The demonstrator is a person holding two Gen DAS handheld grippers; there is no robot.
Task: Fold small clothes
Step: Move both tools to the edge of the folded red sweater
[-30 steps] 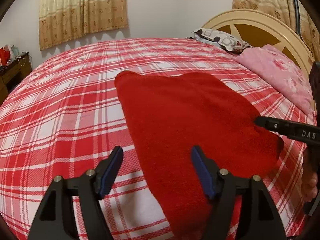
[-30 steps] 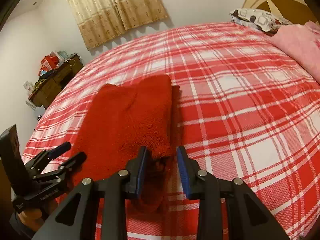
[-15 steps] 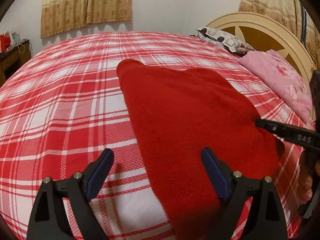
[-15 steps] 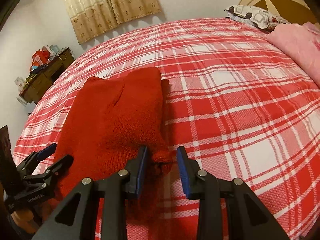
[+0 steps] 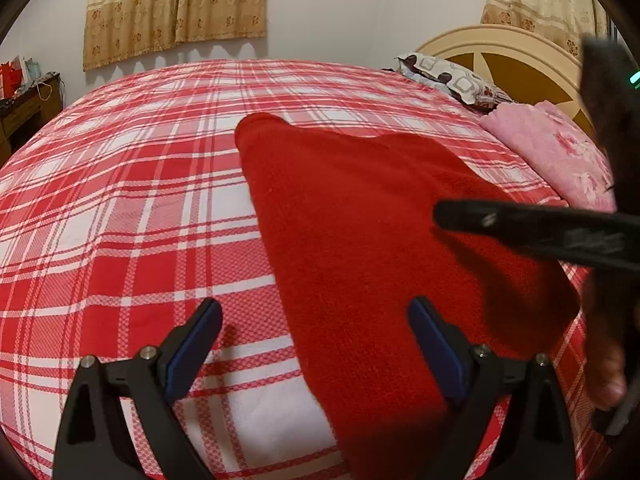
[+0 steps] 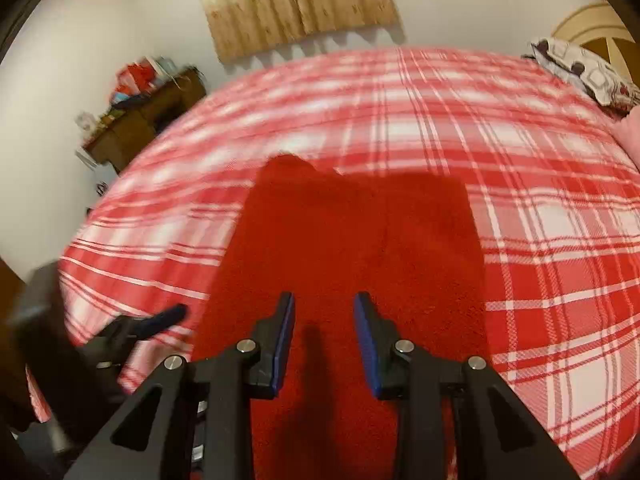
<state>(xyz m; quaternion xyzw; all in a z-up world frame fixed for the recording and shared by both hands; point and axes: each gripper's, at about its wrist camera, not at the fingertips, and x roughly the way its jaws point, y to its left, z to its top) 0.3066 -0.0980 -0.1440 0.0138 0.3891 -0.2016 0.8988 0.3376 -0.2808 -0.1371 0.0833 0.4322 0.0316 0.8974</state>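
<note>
Both the left tool [image 5: 314,334] and right tool [image 6: 324,320] hover spread above the red knit garment [image 5: 360,232] on the plaid bed [image 5: 120,200].

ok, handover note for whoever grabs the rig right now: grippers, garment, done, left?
Left gripper: open wide, empty, low over the near left edge of the red garment.
Right gripper: jaws apart, nothing between them, above the garment's near middle; that view is motion-blurred.
Garment: lies flat on the plaid bedspread, apparently folded lengthwise into a long strip, one end toward the curtain wall.
Done: that lengthwise fold, by its look.
Left: probably fold the strip across to shorten it, then smooth.
</note>
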